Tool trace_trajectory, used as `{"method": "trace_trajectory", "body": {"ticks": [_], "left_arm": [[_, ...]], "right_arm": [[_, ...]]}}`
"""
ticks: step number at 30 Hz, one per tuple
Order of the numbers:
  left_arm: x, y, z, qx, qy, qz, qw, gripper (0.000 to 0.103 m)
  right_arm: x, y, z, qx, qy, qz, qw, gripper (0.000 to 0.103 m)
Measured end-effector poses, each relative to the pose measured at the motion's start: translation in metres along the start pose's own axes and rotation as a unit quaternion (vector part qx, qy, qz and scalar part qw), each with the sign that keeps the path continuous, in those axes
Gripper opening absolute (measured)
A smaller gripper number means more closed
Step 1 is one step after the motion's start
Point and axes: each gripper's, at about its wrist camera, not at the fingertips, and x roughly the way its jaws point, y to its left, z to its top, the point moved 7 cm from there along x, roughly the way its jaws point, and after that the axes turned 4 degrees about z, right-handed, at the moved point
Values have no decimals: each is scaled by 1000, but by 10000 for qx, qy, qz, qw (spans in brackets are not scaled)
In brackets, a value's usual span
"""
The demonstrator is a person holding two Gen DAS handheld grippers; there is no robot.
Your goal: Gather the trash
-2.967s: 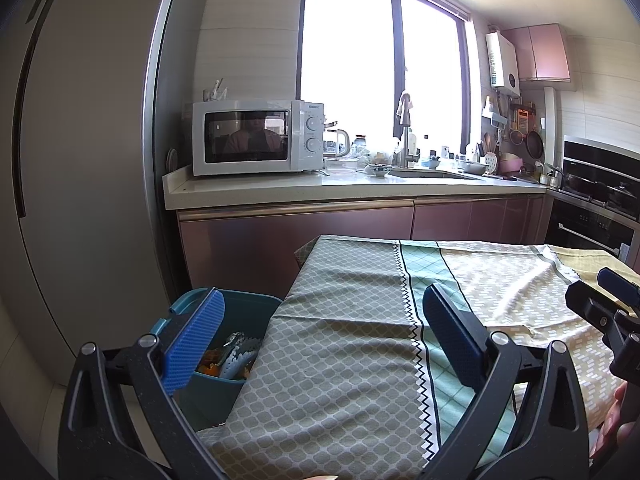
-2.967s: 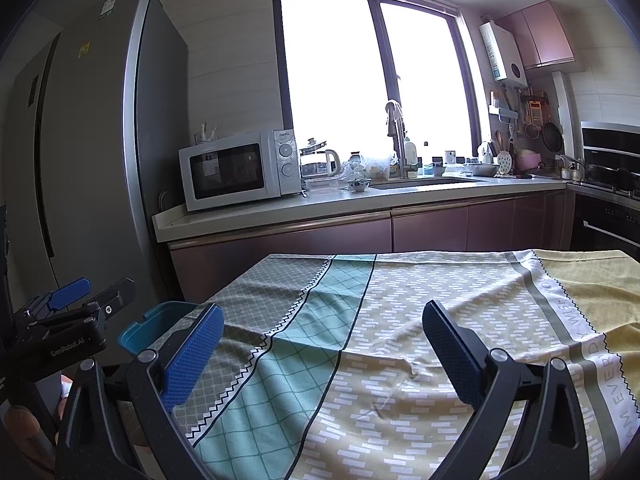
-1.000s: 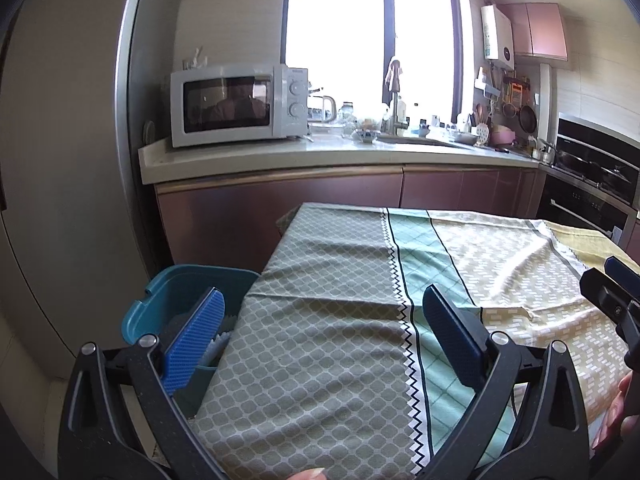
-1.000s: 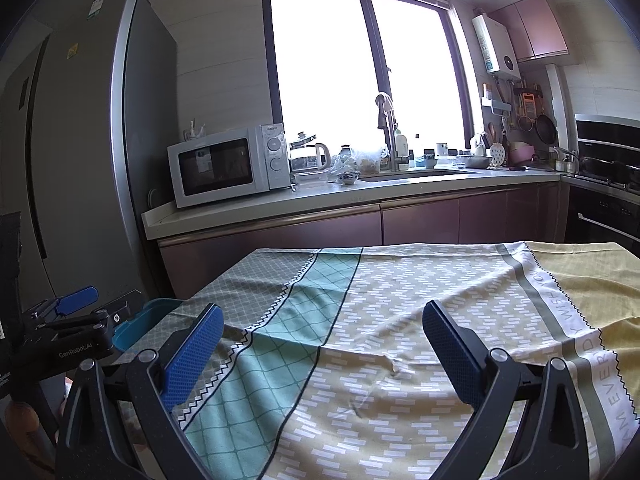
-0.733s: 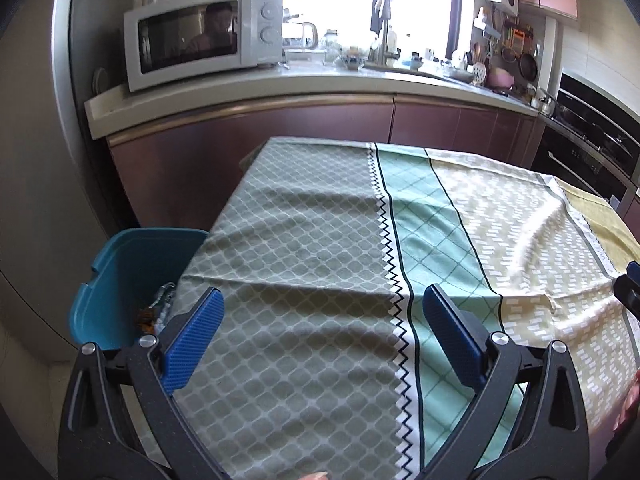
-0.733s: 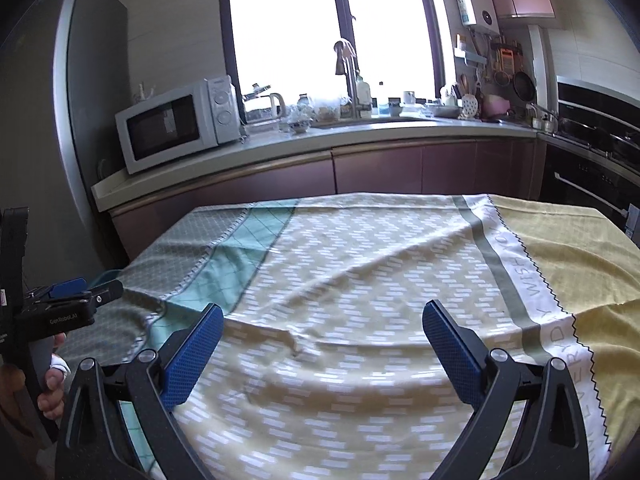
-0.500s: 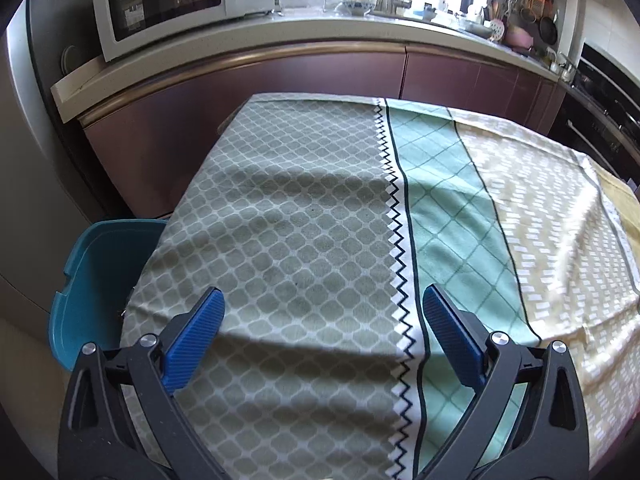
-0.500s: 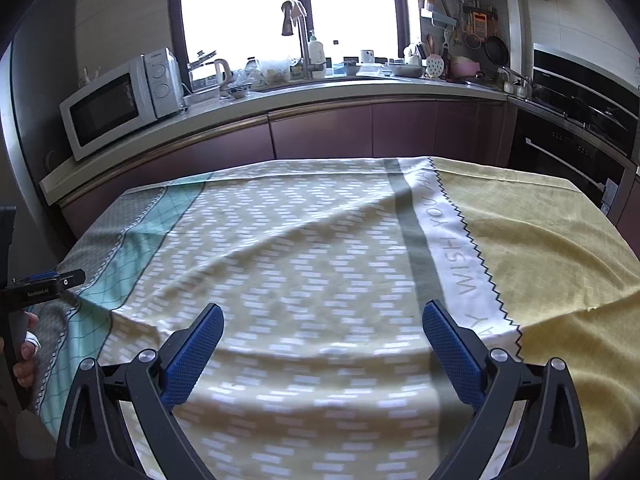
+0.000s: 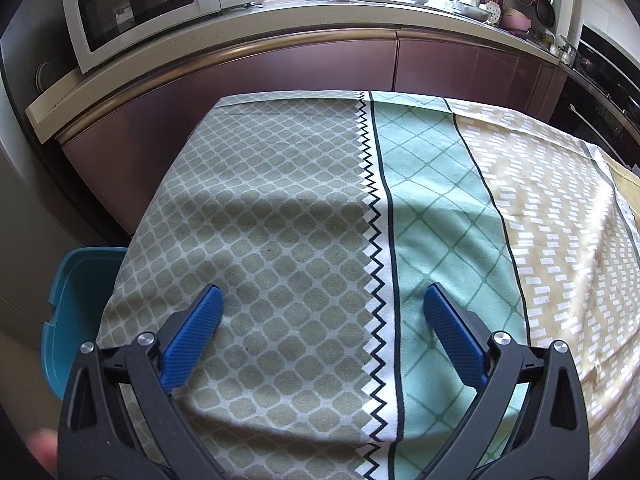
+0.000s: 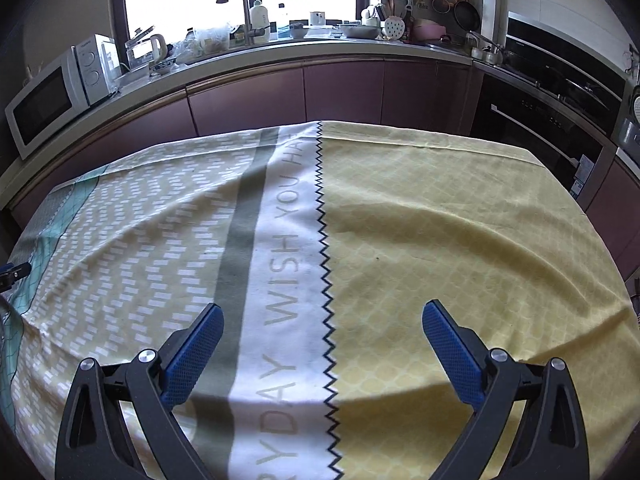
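Trash is nowhere on the tablecloth [image 9: 280, 208]; both grippers [image 9: 320, 320] [image 10: 320, 328] hover spread and empty, so searching comes next.

- The left gripper [image 9: 320, 312] had black angular arms with triangular cut-outs, silver screws, and blue textured pads [image 9: 192, 334].
- The right gripper [image 10: 322, 320] looked identical, blue pads [image 10: 452, 352] included.

Matt woven tablecloth [image 9: 280, 208] covers the counter; beside its left edge, a smooth teal bin [image 9: 76, 292], probably plastic. Tongs' [image 9: 320, 322] blue pads [image 9: 192, 330] look textured rubber.
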Motion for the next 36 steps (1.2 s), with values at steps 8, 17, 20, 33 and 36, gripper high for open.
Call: {"method": "trace_trajectory", "body": {"ticks": [8, 17, 20, 33, 36], "left_arm": [[0, 0, -1, 0, -1, 2, 10000, 99], [1, -1, 0, -1, -1, 2, 10000, 99], [1, -1, 0, -1, -1, 2, 10000, 99], [1, -1, 0, -1, -2, 1, 10000, 99], [0, -1, 0, -1, -1, 2, 10000, 99]], "right_arm": [[23, -42, 4, 273, 341, 98, 9990, 97], [30, -42, 8, 11, 425, 33, 9991, 98], [28, -44, 7, 12, 424, 35, 9991, 98], [28, -43, 8, 12, 424, 33, 9991, 98], [29, -43, 8, 12, 424, 33, 9991, 98]]}}
